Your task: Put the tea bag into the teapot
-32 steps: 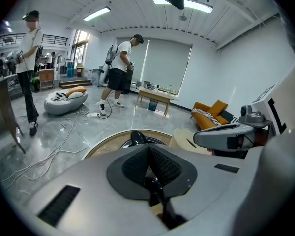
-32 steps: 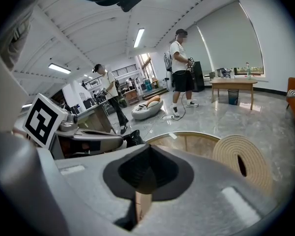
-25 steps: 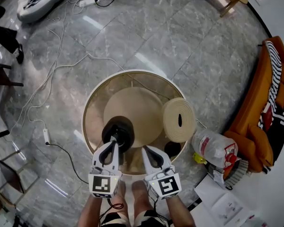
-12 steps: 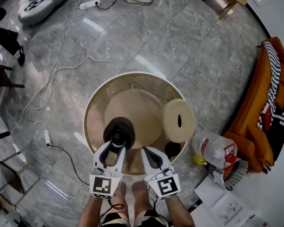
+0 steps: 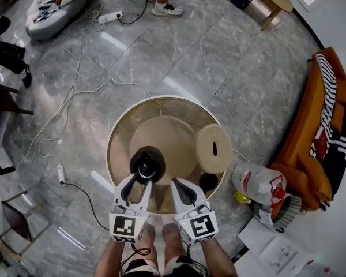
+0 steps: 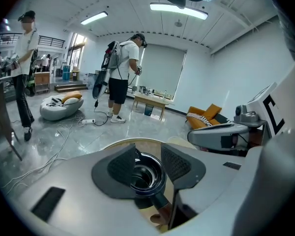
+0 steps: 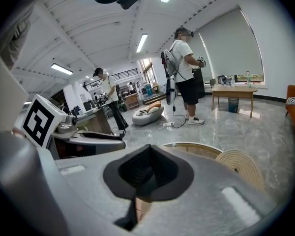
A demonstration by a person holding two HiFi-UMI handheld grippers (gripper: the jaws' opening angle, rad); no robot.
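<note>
Nearest, right gripper's jaws sit together; left gripper's, just opened, stand apart at the teapot on the table, where a careless nudge could tip it. Tea bag shows in no view.

Bright, even light from ceiling strip lamps; pale glare streaks lie on the polished floor. The 2 gripper views bulge like fisheyes, corners black; near surfaces look soft, shadows faint
</note>
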